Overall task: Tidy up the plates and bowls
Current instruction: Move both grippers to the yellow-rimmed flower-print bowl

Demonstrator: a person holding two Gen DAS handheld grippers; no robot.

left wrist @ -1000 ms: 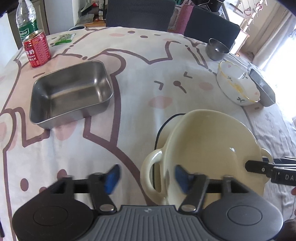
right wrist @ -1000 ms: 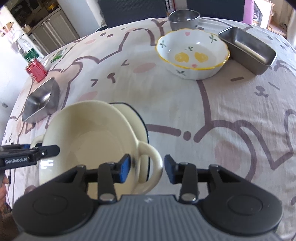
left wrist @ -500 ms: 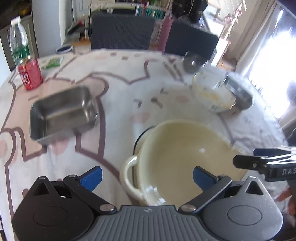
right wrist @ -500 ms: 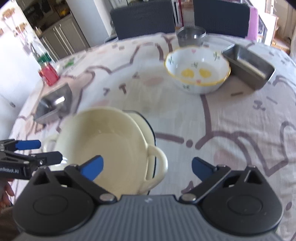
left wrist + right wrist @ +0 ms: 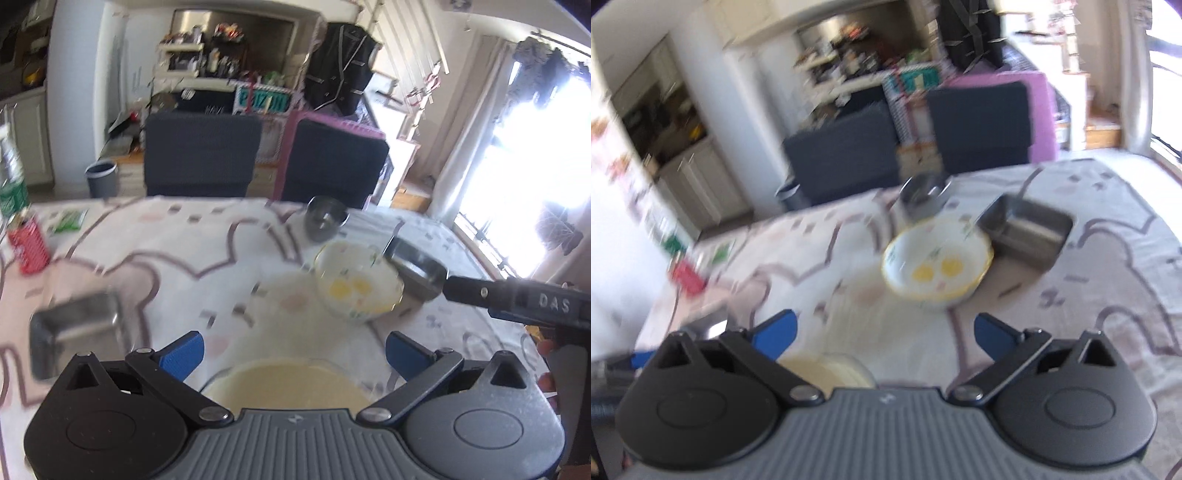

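Note:
The cream two-handled bowl (image 5: 284, 384) sits low in the left wrist view, partly hidden behind my left gripper (image 5: 293, 350), which is open and empty above it. In the right wrist view the cream bowl (image 5: 823, 371) shows at lower left under my right gripper (image 5: 884, 332), also open and empty. A white bowl with yellow hearts (image 5: 356, 282) (image 5: 936, 266) stands further out. A small steel bowl (image 5: 325, 218) (image 5: 923, 195) is behind it. The right gripper's finger (image 5: 517, 301) crosses the left wrist view at right.
A steel tray (image 5: 77, 332) lies at left, another steel tray (image 5: 1027, 230) (image 5: 415, 269) right of the heart bowl. A red can (image 5: 27, 243) and a water bottle (image 5: 9, 177) stand at far left. Two dark chairs (image 5: 201, 155) are behind the table.
Both grippers have opened off the cream bowl's handles and lifted and tilted up, so the bowl has dropped to the bottom of each view and the room shows.

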